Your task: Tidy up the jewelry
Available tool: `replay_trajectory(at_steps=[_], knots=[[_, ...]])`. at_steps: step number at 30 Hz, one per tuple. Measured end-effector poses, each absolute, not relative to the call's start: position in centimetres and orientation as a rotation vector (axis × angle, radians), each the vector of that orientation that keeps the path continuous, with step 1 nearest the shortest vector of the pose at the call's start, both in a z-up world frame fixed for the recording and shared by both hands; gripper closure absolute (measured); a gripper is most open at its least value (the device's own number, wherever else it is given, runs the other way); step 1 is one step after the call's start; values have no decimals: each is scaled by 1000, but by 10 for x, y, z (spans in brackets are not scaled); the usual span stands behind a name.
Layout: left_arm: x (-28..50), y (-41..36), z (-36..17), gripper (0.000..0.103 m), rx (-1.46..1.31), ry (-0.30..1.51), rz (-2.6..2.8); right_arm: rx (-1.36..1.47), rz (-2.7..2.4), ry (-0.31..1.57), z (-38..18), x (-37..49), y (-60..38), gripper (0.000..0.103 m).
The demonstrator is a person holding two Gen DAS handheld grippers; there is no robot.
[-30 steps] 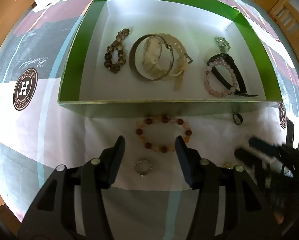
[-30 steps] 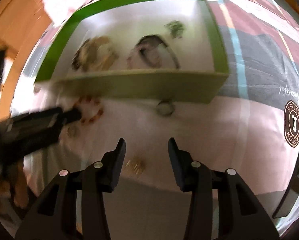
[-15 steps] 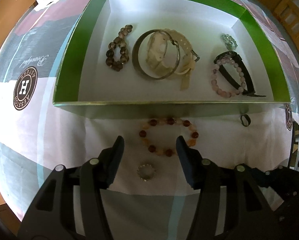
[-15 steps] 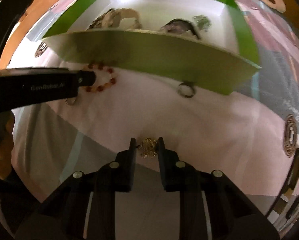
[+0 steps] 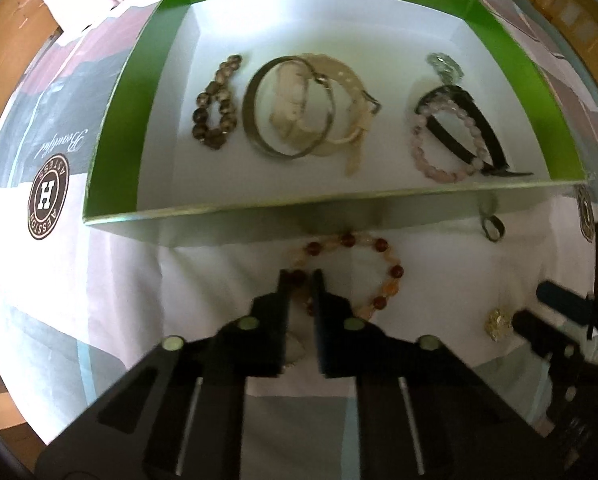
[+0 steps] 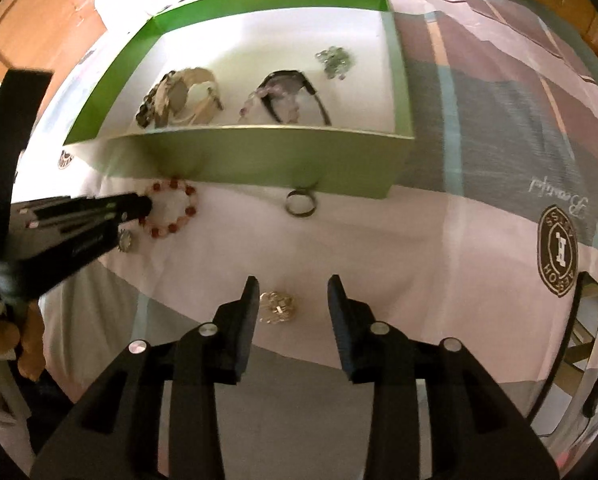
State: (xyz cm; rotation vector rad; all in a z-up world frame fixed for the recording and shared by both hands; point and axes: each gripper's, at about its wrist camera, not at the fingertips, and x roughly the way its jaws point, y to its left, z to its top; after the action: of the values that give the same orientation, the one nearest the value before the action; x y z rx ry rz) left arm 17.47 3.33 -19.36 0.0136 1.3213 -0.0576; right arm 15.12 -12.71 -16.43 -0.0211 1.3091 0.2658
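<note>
A green box (image 5: 111,128) with a white floor holds several bracelets and a watch. In front of it on the cloth lies a red and orange bead bracelet (image 5: 379,276). My left gripper (image 5: 301,280) is shut on that bracelet's left side. A small bead ring (image 6: 126,240) lies beside the left gripper in the right wrist view. My right gripper (image 6: 293,288) is open around a small gold ornament (image 6: 277,306) that lies on the cloth; the ornament also shows in the left wrist view (image 5: 498,322). A dark ring (image 6: 300,204) lies against the box's front wall (image 6: 259,160).
The bedcloth has grey, pink and white patches with round logos (image 5: 47,197). Wooden furniture (image 6: 39,20) stands behind the bed. A dark frame (image 6: 579,344) lies at the right edge.
My left gripper moved forward and shut on the bead bracelet. My right gripper, shut on the gold ornament half a second ago, has opened; the ornament lies on the cloth.
</note>
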Motion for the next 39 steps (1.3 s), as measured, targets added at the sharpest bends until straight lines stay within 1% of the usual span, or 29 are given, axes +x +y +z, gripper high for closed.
replay_trajectory(at_steps=[5, 9, 10, 11, 12, 13, 14, 18, 21, 25, 27, 29, 31, 36, 38, 39], knots=[[162, 14, -183, 93, 31, 1317, -141, -1, 259, 1304, -160, 151, -138, 68], [162, 17, -181, 93, 40, 1305, -108, 7, 248, 1305, -157, 144, -147, 68], [163, 18, -180, 90, 36, 1305, -100, 5, 247, 1308, -157, 142, -148, 68], [165, 21, -181, 82, 29, 1310, -96, 0, 249, 1312, -158, 141, -147, 67], [168, 23, -182, 78, 27, 1314, -98, -9, 255, 1315, -159, 140, -145, 66], [169, 21, -183, 70, 33, 1315, -98, -19, 259, 1316, -159, 139, -142, 61], [170, 18, -181, 67, 43, 1314, -98, -30, 261, 1314, -160, 138, -140, 59], [166, 15, -182, 64, 63, 1316, -111, -72, 271, 1309, -162, 135, -131, 59], [166, 12, -188, 58, 78, 1323, -107, -100, 273, 1316, -167, 133, -126, 59], [170, 12, -196, 59, 76, 1334, -98, -110, 263, 1324, -172, 133, -126, 59], [174, 11, -197, 62, 73, 1333, -95, -112, 258, 1319, -172, 133, -127, 59], [175, 7, -199, 69, 82, 1332, -100, -128, 253, 1312, -173, 133, -126, 59], [181, 2, -202, 71, 100, 1328, -102, -136, 254, 1307, -175, 133, -125, 59], [181, -9, -202, 80, 123, 1318, -111, -159, 253, 1293, -178, 132, -122, 59], [181, -10, -202, 86, 123, 1317, -118, -162, 257, 1291, -177, 130, -120, 62], [182, -11, -202, 87, 122, 1318, -121, -159, 261, 1293, -177, 130, -120, 63]])
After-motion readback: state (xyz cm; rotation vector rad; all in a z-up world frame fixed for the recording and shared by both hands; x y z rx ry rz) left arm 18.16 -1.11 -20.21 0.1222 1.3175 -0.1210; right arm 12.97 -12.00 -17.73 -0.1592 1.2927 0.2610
